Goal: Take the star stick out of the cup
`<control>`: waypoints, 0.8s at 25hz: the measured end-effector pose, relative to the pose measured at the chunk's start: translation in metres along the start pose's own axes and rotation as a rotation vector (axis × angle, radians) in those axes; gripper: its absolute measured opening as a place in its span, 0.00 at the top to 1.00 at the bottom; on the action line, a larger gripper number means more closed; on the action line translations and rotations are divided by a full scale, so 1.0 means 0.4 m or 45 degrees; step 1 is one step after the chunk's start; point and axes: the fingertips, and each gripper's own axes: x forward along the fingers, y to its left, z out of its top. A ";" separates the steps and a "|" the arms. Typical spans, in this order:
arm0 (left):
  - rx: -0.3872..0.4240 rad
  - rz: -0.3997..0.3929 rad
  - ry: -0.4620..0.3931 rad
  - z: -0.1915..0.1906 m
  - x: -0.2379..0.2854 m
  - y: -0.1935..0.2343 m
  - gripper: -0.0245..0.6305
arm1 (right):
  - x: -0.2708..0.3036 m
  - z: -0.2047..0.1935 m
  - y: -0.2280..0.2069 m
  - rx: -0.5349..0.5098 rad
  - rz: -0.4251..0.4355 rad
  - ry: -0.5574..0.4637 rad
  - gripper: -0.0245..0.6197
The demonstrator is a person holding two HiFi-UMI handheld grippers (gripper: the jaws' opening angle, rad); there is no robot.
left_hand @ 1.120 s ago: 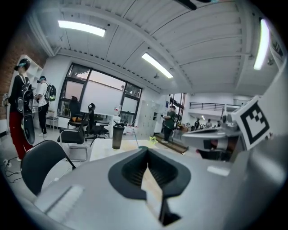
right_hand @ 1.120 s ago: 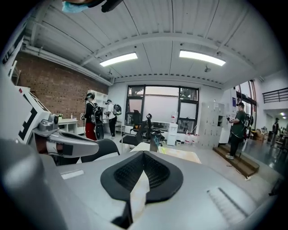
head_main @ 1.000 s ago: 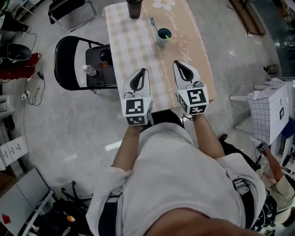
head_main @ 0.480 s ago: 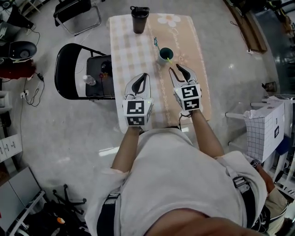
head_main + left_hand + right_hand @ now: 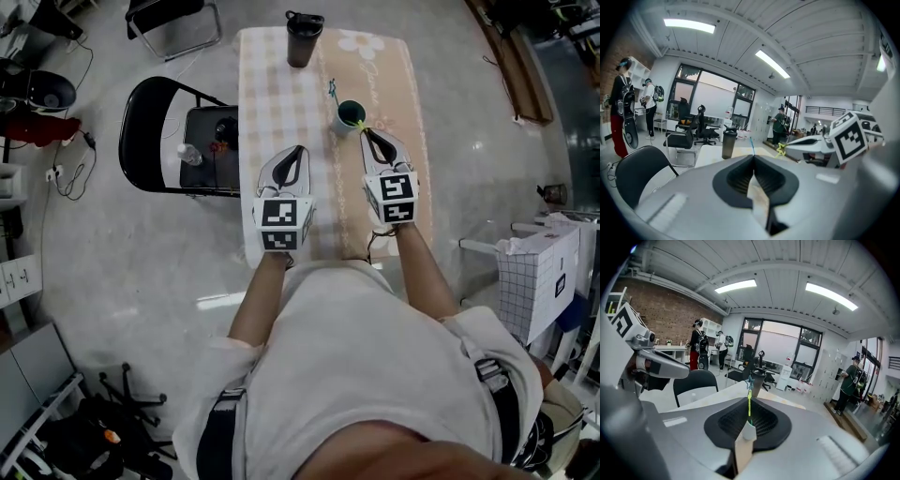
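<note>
Head view. A narrow table is seen on a glossy grey floor, its cloth pale-checked on the left and beige with a white flower print on the right. A dark lidded tumbler stands at the far end. A black folding chair is set just beside the table, with a small bottle on its seat. Both bare forearms are stretched forward over the near edge, side by side. The left gripper is held over the checks, well apart from the cup. The right gripper is brought tip-first to the cup's near rim. The star stick is in the cup, with a yellow-green bit showing at that rim. A thin blue end leans away to the far left.

Left gripper view. The grey shells and ribbed black pads are seen pressed together, with nothing between them. Beyond them lie the tumbler, the blue end and the right gripper with its marker cube. A yellow-green crinkle sits at that gripper's tip. Windows, office chairs and strip lights fill the room.

Right gripper view. A brick wall is noted at left and windows ahead. The jaws have just been closing and now stand nearly together. The stick's slim yellow-green shaft is pinched in the slit. A small blue outlined star shows above the shaft. Whether star and shaft form one piece cannot be settled from this angle.
</note>
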 end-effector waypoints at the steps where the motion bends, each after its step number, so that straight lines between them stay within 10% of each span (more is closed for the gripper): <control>1: 0.000 -0.001 -0.004 0.001 -0.003 0.000 0.96 | -0.010 0.006 -0.001 0.000 -0.008 -0.012 0.94; 20: 0.053 -0.088 -0.063 0.003 -0.135 -0.063 0.96 | -0.287 0.125 0.090 -0.111 -0.161 -0.167 0.94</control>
